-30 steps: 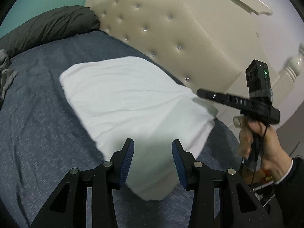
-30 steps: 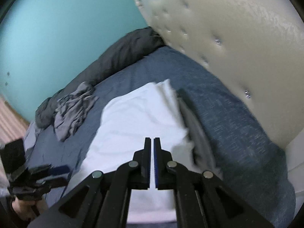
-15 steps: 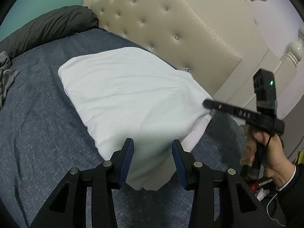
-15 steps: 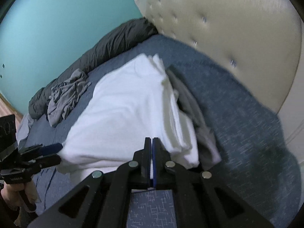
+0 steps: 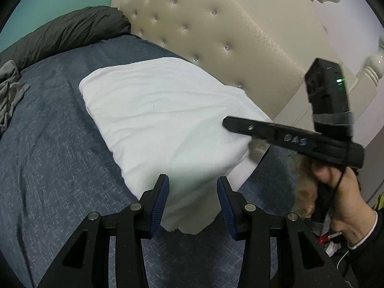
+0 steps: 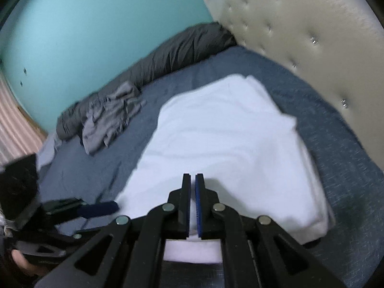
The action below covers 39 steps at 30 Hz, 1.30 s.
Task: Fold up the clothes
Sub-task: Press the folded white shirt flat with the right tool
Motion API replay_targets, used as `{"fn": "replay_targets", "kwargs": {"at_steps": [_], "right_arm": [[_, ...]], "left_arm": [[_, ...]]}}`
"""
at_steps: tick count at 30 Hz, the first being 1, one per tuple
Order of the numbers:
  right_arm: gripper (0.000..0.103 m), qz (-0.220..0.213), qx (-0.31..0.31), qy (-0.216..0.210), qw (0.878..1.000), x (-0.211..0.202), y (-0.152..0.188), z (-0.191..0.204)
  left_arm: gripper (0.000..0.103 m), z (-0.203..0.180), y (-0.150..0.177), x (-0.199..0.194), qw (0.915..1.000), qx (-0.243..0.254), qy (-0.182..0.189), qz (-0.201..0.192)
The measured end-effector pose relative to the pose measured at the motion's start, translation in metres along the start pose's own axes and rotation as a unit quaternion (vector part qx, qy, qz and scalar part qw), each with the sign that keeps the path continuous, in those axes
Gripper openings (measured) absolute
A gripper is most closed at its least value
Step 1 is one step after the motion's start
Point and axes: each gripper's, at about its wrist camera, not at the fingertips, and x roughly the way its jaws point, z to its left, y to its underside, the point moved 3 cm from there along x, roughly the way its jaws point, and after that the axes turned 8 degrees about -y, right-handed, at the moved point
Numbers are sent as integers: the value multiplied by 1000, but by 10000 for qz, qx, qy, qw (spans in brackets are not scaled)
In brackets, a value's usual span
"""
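The left gripper (image 5: 193, 200) stands wide apart at the jaws, holding nothing, with the near edge of the white garment (image 5: 168, 124) lying between and below its blue pads (image 5: 160, 202); whether they touch the cloth cannot be told. The right gripper (image 6: 192, 187) has its jaws drawn nearly together with only a thin slit between them, above the near edge of the garment; whether any cloth is pinched in it cannot be told. In the left wrist view that gripper reaches in from the right, held by a hand (image 5: 340, 199), its tip over the garment's right side. The garment lies folded on the blue bed (image 5: 48, 156), near the tufted headboard (image 5: 228, 36). Farther off lie a crumpled grey cloth (image 6: 110, 115) and a dark duvet (image 6: 172, 48) against the teal wall (image 6: 84, 19).
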Motion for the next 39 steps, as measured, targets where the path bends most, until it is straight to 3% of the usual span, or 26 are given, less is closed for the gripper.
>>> {"fn": "replay_targets", "kwargs": {"at_steps": [9, 19, 27, 34, 39], "right_arm": [[2, -374, 686, 762, 9940, -32, 9, -69], [2, -484, 837, 1171, 9884, -49, 11, -85], [2, -846, 800, 801, 9900, -67, 0, -69], [2, -656, 593, 325, 9956, -51, -28, -50], [2, -156, 206, 232, 9994, -17, -40, -28]], "left_arm": [[45, 1, 5, -3, 10000, -69, 1, -14], [45, 4, 6, -8, 9999, -135, -3, -43], [45, 20, 1, -23, 9991, -298, -172, -254], [45, 35, -1, -17, 9983, -506, -157, -252], [45, 41, 3, -6, 9979, -626, -114, -134]]}}
